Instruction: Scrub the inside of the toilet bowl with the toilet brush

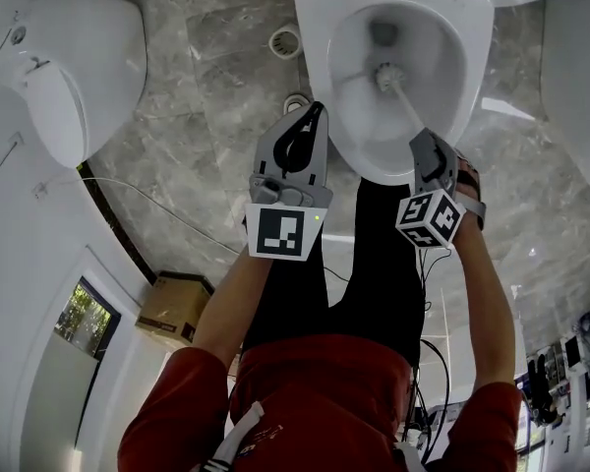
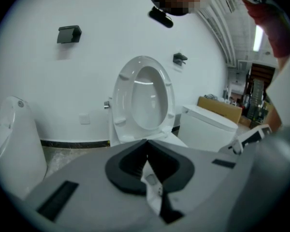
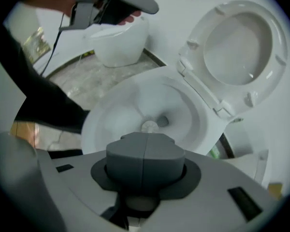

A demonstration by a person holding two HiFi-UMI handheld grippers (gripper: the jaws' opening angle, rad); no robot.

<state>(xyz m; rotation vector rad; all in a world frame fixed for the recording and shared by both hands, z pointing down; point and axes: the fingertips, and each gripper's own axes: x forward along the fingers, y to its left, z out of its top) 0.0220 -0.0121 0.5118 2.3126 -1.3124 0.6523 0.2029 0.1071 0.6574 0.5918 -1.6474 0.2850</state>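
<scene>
scrubbing looks under way: the right gripper (image 1: pixel 425 147) is pinching the handle of the toilet brush (image 1: pixel 391 82), whose bristle head sits low inside the toilet bowl (image 1: pixel 442 37) in the upper middle of the head view, just below the drain opening (image 1: pixel 382 32). in the right gripper view the brush head shows just past the clamped jaws, against the bowl's pale wall. the left gripper (image 1: pixel 313 121) hangs at the bowl's near rim, its jaws pressed together on nothing, apart from the brush

to do this well, i'd judge the grip should be firm so the thin handle cannot twist. the head should be pressed on the wall and swept in rings from under the rim down to the drain, covering the near side too. slow strokes would keep water from flicking out. the left gripper is best held out of the bowl

no brand, label or writing can be read; the cubes (image 1: pixel 430 219) on the grippers carry only black-and-white square markers
</scene>
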